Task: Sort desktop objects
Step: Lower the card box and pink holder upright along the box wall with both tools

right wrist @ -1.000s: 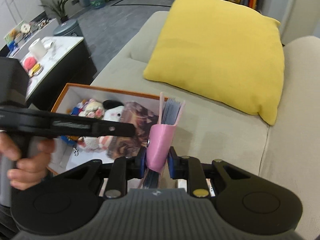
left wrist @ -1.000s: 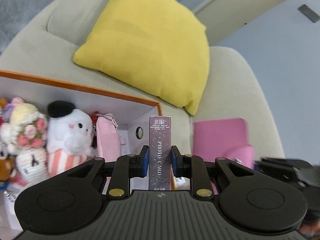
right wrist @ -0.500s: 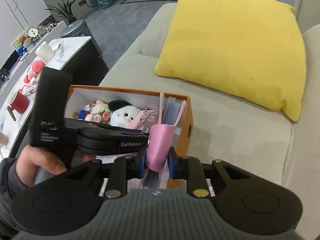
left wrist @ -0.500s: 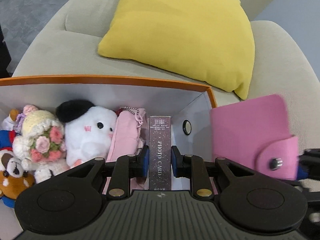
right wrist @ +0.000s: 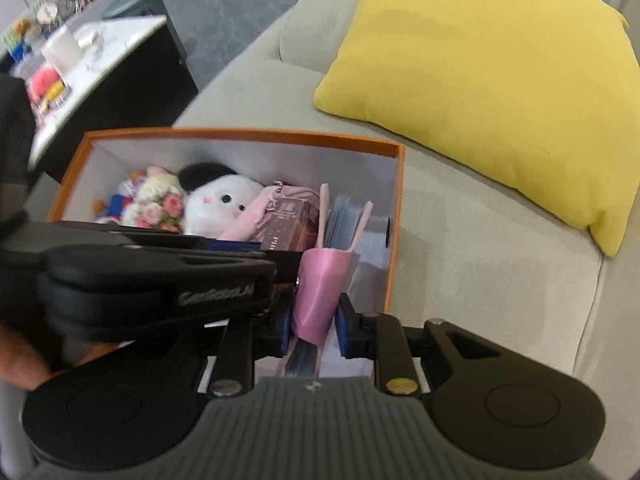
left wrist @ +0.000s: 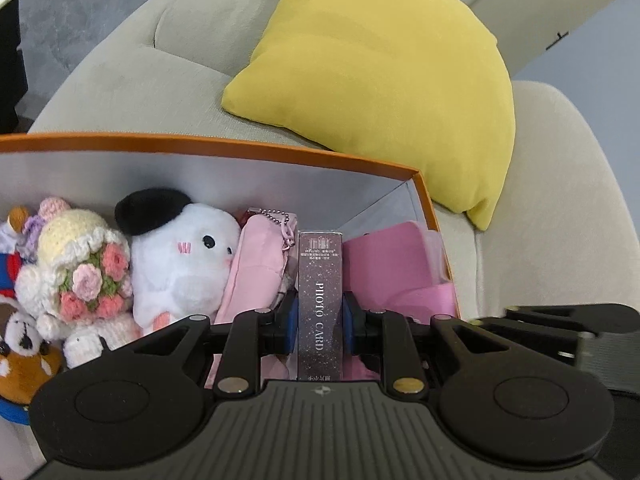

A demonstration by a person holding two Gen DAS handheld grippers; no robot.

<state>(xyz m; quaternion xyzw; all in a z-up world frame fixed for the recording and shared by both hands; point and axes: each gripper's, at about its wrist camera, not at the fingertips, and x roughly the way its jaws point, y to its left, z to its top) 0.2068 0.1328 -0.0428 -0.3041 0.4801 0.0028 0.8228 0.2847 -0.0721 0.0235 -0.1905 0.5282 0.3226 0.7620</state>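
My left gripper is shut on a dark glittery "PHOTO CARD" box, held upright inside the orange storage box. My right gripper is shut on a pink card wallet with grey sleeves, held inside the same box at its right end. The wallet also shows in the left wrist view, just right of the photo card box. The left gripper's body crosses the right wrist view.
The orange box holds a white plush, a crochet flower doll, a pink pouch and other small toys. It sits on a beige sofa with a yellow cushion. A side table with cups stands left.
Both grippers have moved down and forward into the orange box. The pink wallet went from outside the box's right wall to inside it, beside the photo card box.
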